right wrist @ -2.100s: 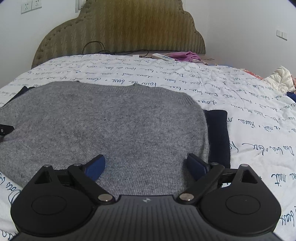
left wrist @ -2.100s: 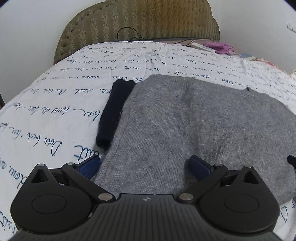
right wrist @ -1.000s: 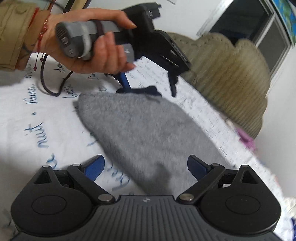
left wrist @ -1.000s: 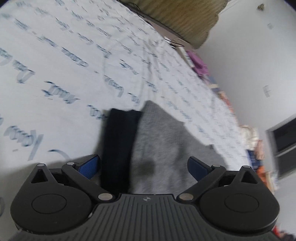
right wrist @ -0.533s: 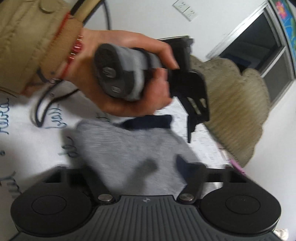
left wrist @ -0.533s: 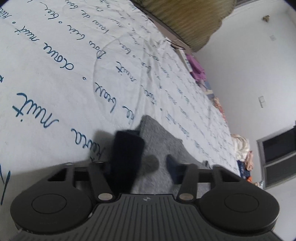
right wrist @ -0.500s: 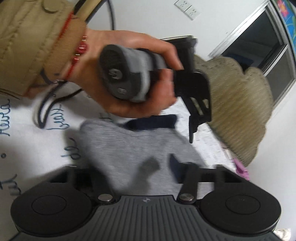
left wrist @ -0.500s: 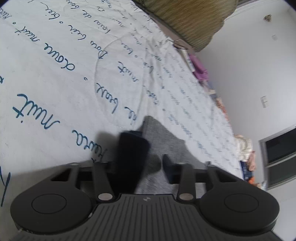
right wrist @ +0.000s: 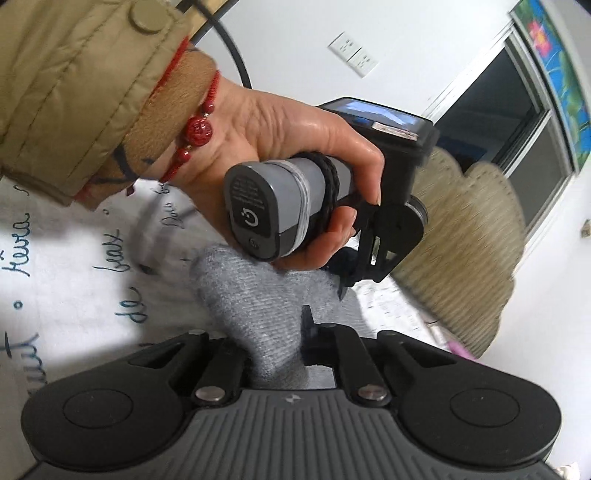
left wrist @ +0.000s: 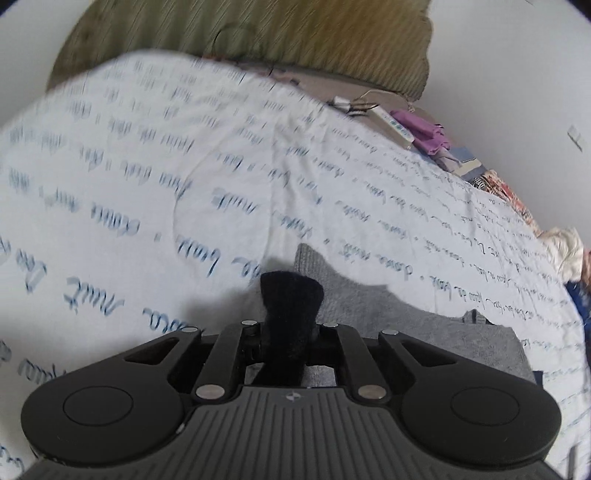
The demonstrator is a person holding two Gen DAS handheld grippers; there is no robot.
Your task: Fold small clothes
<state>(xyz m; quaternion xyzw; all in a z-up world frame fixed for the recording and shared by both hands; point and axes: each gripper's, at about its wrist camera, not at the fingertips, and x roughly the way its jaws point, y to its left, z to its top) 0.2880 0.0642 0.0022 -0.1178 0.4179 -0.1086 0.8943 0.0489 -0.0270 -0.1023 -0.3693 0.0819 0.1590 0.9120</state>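
Note:
A grey knit sweater (left wrist: 388,321) with dark navy sleeves lies on the bed. My left gripper (left wrist: 290,328) has its jaws closing on the navy sleeve (left wrist: 291,295), whose end sticks up between the fingers. In the right wrist view the grey sweater (right wrist: 251,295) bunches up between the fingers of my right gripper (right wrist: 269,339), whose jaws are closing on a fold of it. Just beyond, a person's hand (right wrist: 295,140) in a tan sleeve holds the left gripper (right wrist: 347,273) over the sweater's far corner.
The bed sheet (left wrist: 184,184) is white with blue script. An olive headboard (left wrist: 258,33) stands behind it. A purple cloth (left wrist: 424,129) and a remote (left wrist: 391,125) lie by the headboard. More clothes (left wrist: 565,251) sit at the right edge. A window (right wrist: 517,110) is behind.
Both grippers went from wide open to pinched on the garment. The left one lifted and turned toward the headboard with the navy sleeve. The hand looms closer in the right view.

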